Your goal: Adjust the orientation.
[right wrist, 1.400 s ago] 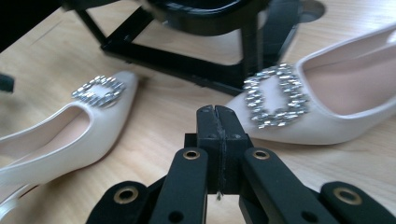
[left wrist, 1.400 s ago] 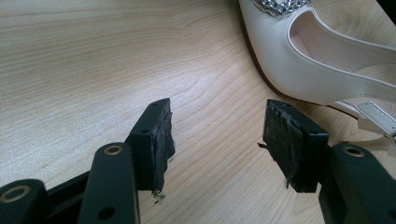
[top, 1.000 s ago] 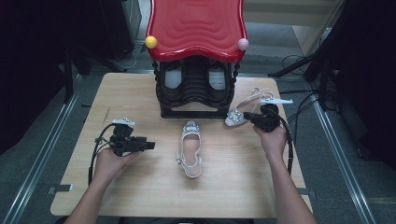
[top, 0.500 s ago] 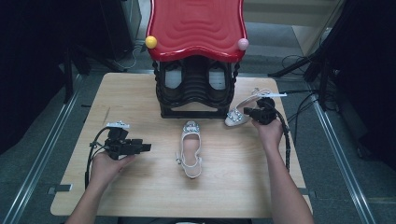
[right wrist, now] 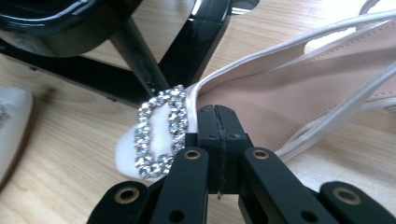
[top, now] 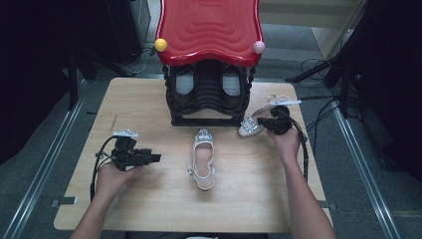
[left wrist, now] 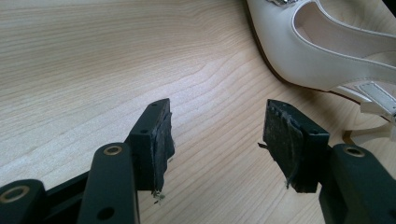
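We have the right hand-held gripper (top: 264, 122) clamped, it seems, on the shoe (top: 255, 123) right of centre; left hand-held gripper (top: 153, 158) apart, idle. Next: lift it to the rack (top: 209, 97).

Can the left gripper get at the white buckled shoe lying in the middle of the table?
Probably yes: the left gripper is open, pointing toward the white buckled shoe with bare wooden table between.

Right tongs (right wrist: 215, 122) hide shoe (right wrist: 299, 88) edge; grip unclear
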Tool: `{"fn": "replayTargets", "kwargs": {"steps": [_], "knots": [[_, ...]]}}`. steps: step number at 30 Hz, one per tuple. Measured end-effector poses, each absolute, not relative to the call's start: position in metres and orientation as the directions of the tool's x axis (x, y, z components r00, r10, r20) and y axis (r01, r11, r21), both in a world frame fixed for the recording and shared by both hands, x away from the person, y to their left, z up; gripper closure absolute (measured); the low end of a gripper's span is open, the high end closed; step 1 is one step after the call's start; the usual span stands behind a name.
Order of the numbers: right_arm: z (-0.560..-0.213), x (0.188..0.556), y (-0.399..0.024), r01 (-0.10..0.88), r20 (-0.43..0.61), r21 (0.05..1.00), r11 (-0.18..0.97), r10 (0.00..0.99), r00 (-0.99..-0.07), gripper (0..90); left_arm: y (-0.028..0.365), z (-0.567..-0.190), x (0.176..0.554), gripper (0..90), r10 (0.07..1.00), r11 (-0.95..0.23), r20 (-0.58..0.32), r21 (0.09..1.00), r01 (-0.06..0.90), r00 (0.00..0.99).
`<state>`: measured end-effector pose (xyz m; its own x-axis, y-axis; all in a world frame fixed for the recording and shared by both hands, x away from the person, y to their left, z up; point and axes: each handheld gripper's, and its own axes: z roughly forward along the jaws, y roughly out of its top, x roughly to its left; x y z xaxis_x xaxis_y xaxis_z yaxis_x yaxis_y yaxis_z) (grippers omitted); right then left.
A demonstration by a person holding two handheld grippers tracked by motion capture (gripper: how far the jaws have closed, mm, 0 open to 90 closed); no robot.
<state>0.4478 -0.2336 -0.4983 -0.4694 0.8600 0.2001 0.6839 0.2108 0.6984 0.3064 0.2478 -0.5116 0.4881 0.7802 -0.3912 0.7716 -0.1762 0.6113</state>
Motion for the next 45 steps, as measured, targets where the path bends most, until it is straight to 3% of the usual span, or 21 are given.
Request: {"fn": "replayTargets", "kwargs": {"steps": [2,12,19,35,45], "knots": [[-0.496,0.446,-0.235,0.693,0.246,0.694,0.193,0.842,-0.48,90.0,0.247,-0.512,0.307,42.2,0.778,-0.177,-0.392,0.613,0.77,0.491],[-0.499,0.451,-0.242,0.693,0.218,0.698,0.178,0.87,-0.443,90.0,0.246,-0.512,0.308,42.1,0.778,-0.177,-0.391,0.614,0.769,0.491],[-0.507,0.46,-0.241,0.728,0.27,0.665,0.167,0.855,-0.442,90.0,0.247,-0.512,0.306,42.1,0.781,-0.182,-0.385,0.612,0.77,0.491],[-0.507,0.446,-0.216,0.765,0.345,0.605,0.222,0.793,-0.502,90.0,0.245,-0.513,0.309,42.0,0.777,-0.187,-0.387,0.611,0.769,0.497],[-0.497,0.44,-0.214,0.733,0.294,0.634,0.247,0.799,-0.525,90.0,0.245,-0.513,0.309,41.9,0.777,-0.192,-0.384,0.611,0.768,0.499]]}}
